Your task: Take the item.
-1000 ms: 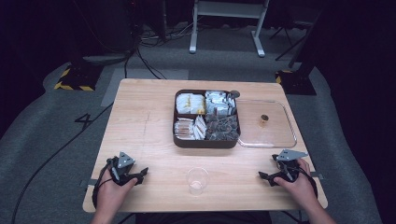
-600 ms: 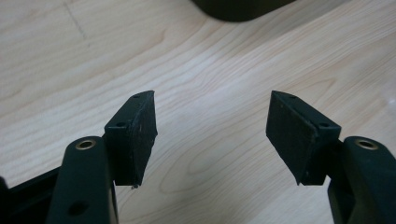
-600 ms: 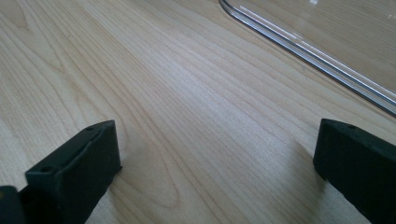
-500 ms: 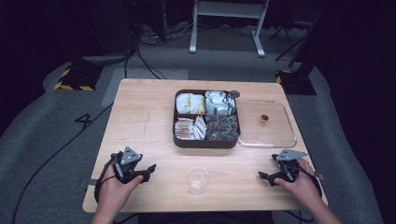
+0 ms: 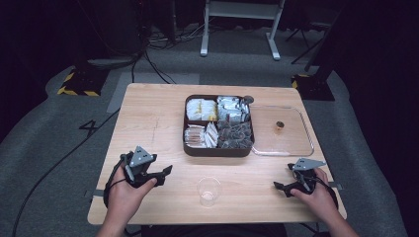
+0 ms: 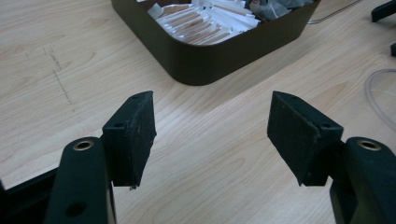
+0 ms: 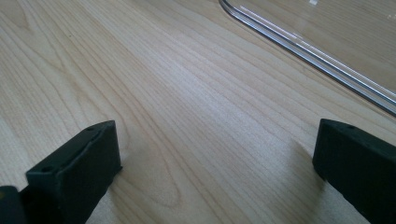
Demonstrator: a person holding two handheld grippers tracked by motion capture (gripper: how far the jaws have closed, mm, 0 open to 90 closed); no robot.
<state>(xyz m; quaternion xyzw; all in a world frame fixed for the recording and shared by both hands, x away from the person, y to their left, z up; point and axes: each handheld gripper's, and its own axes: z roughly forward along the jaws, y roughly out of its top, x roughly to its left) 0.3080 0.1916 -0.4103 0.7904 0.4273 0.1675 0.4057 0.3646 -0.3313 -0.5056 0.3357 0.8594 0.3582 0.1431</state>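
Item: dark brown compartment box [image 5: 219, 148], square with rounded corners, four sections. Location: centre of the wooden table [image 5: 148, 123], toward the far side. Contents: yellow-white packets [image 5: 201, 108] in the far-left section; silvery packets [image 5: 232, 108] far-right; white paper sachets [image 5: 199, 135] standing on edge near-left; dark packets [image 5: 235, 134] near-right.

Item: clear flat lid [image 5: 282, 131], lying on the table touching the box's right side; a small brown knob [image 5: 279, 125] at its middle.

Item: clear plastic cup [image 5: 208, 191], upright, near edge of the table, in front of the box and well apart from it, between the two grippers.

Item: left gripper [image 5: 165, 171], held in the left hand [image 5: 123, 192] at the near left, jaws spread wide and empty, raised off the table and pointed toward the box's near-left corner [image 6: 201, 65].

Item: right gripper [image 5: 277, 186], held in the right hand [image 5: 316, 195] at the near right, jaws spread wide, nothing between them, low over bare wood near the lid's near edge [image 7: 303, 46].

Surroundings: grey carpet floor [image 5: 49, 128], cables [image 5: 153, 69], a white stand base [image 5: 237, 19] beyond the table.
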